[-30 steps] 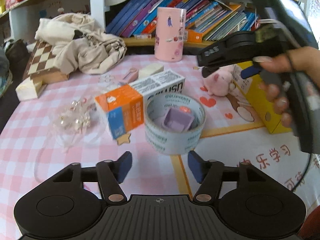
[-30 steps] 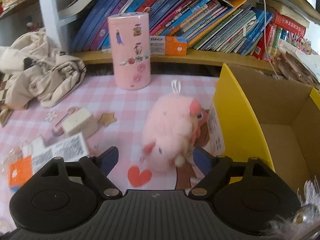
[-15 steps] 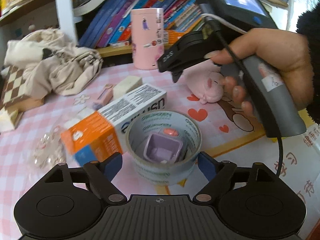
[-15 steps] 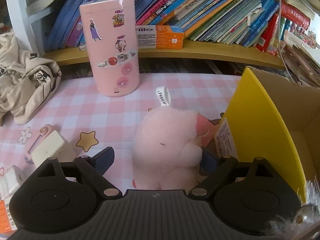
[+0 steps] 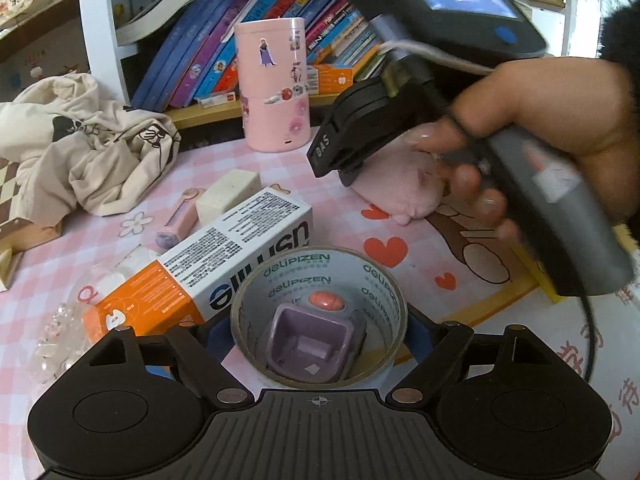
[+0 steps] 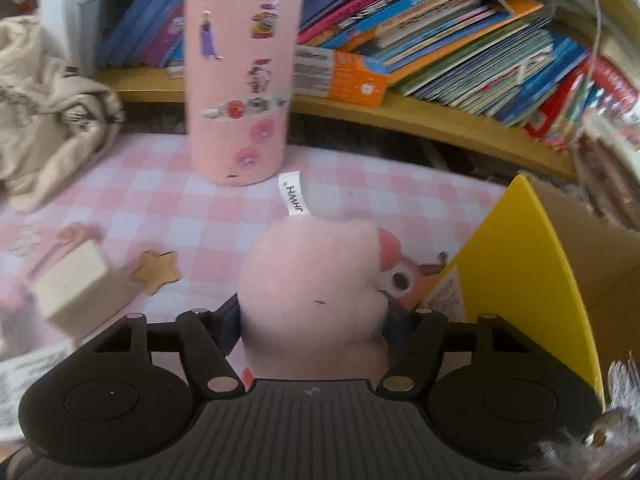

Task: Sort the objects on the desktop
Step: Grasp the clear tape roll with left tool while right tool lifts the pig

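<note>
A grey tape roll (image 5: 304,280) lies flat on the pink checked cloth, with a small purple holder (image 5: 312,344) inside its ring. My left gripper (image 5: 316,328) straddles the roll, and its blue pads sit against the roll's outer wall on both sides. Further back lies a pink plush toy (image 5: 400,188). My right gripper (image 6: 312,316) has its jaws closing on that plush toy (image 6: 312,272), and the pads press into its sides. A person's hand (image 5: 520,140) holds the right gripper's handle above the plush.
An orange and white carton (image 5: 208,276) touches the roll's left side. A yellow-flapped cardboard box (image 6: 520,280) stands open right of the plush. A pink cylinder (image 6: 244,80), a beige block (image 5: 228,196), a crumpled cloth (image 5: 80,152) and a bookshelf (image 6: 440,40) lie behind.
My left gripper widened and slid forward until the tape roll sat between its fingers. My right gripper advanced over the plush toy and narrowed around it.
</note>
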Demonstrator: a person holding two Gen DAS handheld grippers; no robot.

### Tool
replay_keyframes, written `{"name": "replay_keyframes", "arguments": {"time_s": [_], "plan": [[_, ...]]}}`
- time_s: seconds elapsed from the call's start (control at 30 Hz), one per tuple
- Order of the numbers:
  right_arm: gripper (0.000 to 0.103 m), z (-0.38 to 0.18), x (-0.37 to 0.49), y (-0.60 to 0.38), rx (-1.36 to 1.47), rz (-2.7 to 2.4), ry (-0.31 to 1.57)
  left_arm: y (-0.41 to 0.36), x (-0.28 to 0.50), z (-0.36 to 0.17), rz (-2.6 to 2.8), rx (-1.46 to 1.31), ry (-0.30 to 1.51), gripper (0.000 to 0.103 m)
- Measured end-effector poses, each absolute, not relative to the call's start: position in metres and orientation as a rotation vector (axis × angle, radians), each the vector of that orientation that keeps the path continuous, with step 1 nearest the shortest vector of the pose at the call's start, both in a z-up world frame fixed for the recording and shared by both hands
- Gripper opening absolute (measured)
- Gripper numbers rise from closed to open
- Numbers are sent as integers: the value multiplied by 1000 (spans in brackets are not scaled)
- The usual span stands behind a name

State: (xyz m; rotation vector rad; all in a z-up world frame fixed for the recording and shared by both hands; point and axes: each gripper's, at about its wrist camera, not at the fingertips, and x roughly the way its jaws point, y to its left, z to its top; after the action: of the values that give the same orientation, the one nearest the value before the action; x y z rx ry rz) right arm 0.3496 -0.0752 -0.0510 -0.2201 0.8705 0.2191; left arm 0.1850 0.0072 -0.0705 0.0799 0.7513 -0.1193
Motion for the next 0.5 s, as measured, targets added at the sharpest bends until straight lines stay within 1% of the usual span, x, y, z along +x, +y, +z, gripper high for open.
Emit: {"name": "replay_keyframes", "arguments": {"time_s": [0.5], "plan": [[62,-33,249,-117,-152,415,969,25,130,-32,-106,42,651,84]]}}
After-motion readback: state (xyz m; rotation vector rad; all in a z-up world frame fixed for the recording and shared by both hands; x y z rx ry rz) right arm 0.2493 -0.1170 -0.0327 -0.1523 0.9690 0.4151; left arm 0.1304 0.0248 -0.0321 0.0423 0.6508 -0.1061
